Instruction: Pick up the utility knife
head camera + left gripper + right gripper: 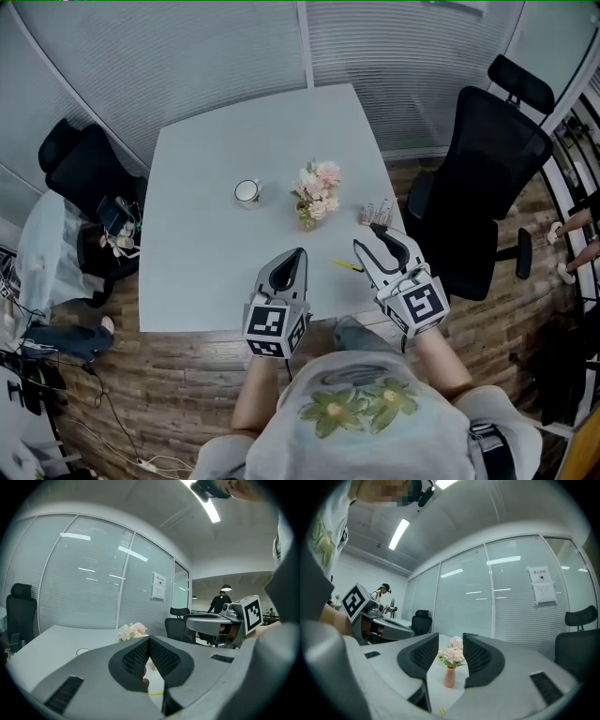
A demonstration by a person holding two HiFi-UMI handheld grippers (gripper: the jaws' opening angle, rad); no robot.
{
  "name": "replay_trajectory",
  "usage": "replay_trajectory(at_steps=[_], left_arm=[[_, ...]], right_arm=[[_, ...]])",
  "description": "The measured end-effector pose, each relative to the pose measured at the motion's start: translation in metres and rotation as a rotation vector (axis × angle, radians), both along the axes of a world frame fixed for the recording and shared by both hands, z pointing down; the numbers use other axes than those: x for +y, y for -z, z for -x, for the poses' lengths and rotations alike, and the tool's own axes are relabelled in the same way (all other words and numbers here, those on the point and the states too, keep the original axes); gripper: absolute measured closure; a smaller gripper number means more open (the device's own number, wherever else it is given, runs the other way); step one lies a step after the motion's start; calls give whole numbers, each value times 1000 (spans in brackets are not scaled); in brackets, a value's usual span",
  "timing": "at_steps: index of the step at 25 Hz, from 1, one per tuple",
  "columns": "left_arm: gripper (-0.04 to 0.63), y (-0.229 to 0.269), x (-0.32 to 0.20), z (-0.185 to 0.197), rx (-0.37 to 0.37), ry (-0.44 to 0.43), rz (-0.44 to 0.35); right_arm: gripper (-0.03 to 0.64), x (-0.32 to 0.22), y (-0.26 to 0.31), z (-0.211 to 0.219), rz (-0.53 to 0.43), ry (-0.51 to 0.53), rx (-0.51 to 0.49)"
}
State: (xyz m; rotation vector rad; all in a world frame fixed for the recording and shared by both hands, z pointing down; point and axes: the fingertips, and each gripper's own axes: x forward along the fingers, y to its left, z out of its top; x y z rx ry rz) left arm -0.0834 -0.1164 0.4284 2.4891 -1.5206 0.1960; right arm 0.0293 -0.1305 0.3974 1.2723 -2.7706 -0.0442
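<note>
Left gripper [298, 253]: jaws were pressed together, nothing held, over the white table's [206, 262] near edge. Slim yellow utility knife [347, 266] lay flat on the table between both grippers, just beside the right one. Right gripper [367, 237]: jaws stood apart, empty, facing the small vase of pink flowers [317, 187].

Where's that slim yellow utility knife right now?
In the head view, the slim yellow utility knife lies on the white table, just left of the right gripper and nearer the person than the vase of pink flowers.
</note>
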Motion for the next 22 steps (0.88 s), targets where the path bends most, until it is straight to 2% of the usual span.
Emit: replay_trajectory(at_steps=[22], left_arm=[[584,-25,-30,9,-4,48,66]], right_arm=[[448,-23,-97,15,201,125,170]])
